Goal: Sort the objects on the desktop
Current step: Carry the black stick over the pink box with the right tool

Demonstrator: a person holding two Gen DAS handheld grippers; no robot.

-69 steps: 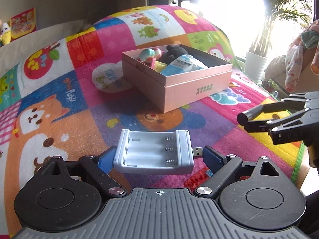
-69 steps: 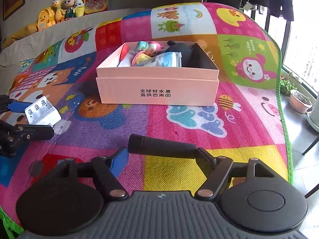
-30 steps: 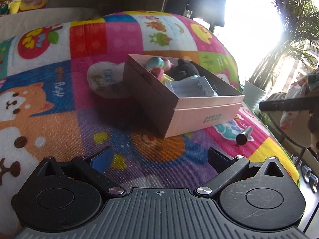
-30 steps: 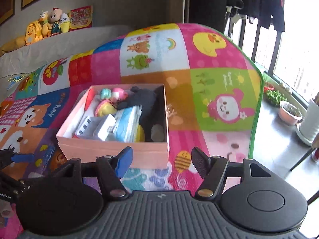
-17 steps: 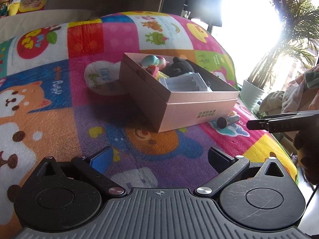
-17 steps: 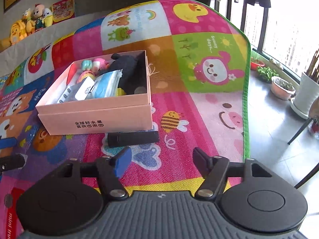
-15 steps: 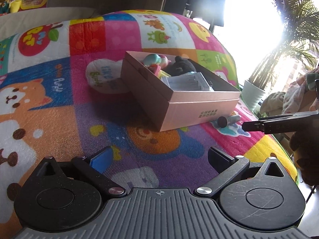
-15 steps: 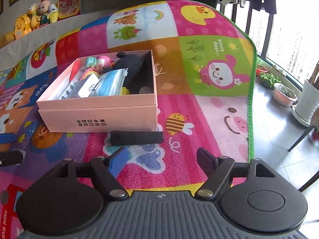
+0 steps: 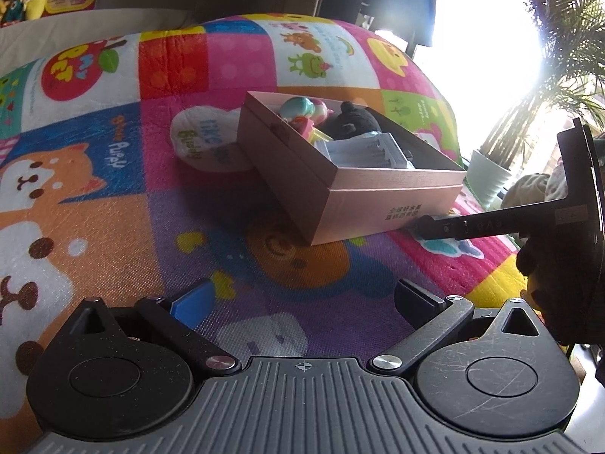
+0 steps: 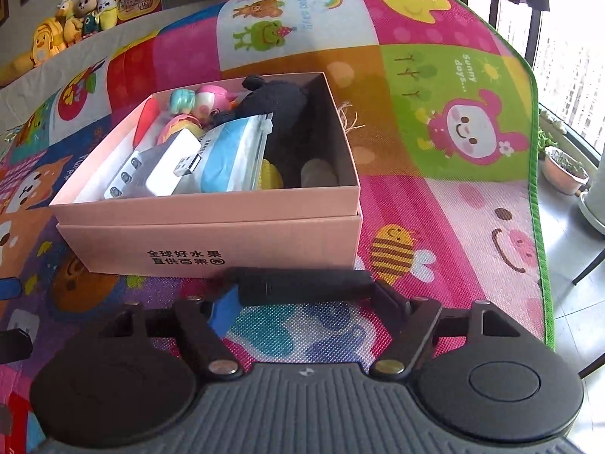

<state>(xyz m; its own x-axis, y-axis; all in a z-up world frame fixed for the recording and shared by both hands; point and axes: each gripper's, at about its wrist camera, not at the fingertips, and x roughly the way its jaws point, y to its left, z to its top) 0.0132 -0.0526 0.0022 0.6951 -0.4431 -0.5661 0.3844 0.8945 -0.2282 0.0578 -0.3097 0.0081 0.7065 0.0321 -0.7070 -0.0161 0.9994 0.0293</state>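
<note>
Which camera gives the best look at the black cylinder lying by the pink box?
The right wrist view: the black cylinder stretches sideways just beyond the right gripper, in front of the pink box. In the left wrist view the gripper's arm covers that spot, so the cylinder can't be made out there.

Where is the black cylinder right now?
In the right wrist view, the black cylinder lies crosswise between the right gripper fingers, on the play mat just in front of the pink box.
</note>
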